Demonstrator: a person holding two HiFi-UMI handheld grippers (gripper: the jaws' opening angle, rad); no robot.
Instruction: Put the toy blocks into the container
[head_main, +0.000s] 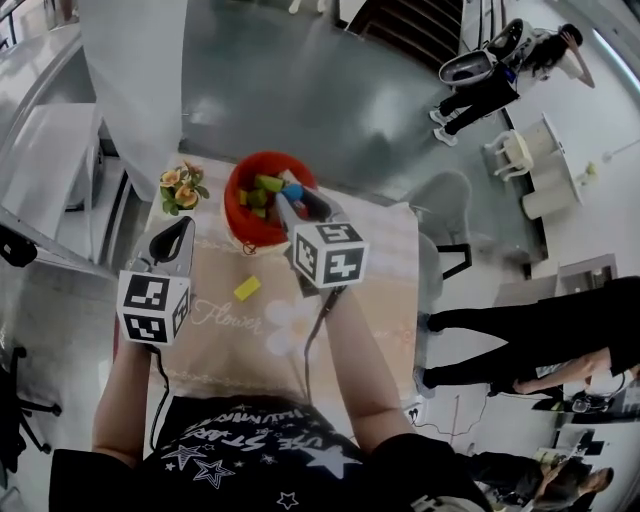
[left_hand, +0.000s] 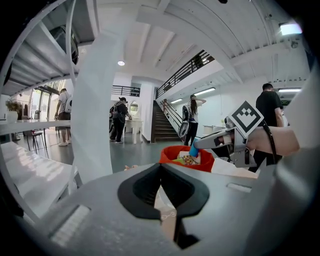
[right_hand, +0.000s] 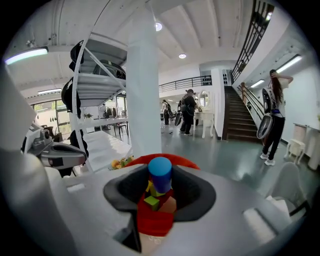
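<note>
Right tongs (right_hand: 160, 176) pinch one blue cylindrical toy block (right_hand: 160, 169) above one red round container (head_main: 232, 196) holding several blocks. Left tongs (left_hand: 159, 167) pressed together, empty. One yellow block (head_main: 247, 288) lies on the counter (head_main: 385, 262).

Red round container (head_main: 232, 200) sat upright at the 12 o'clock end of the cloth (head_main: 215, 270), top open. Inside it were a green block (head_main: 268, 184), a yellow one and a tan one, jumbled. Blue cylinder block (right_hand: 160, 172) was upright, pinched between the jaws of the right gripper (right_hand: 160, 187), over the container's 3 o'clock side. Yellow rectangular block (head_main: 247, 288) lay flat on the cloth, at 7 o'clock from the container and well apart from it.
</note>
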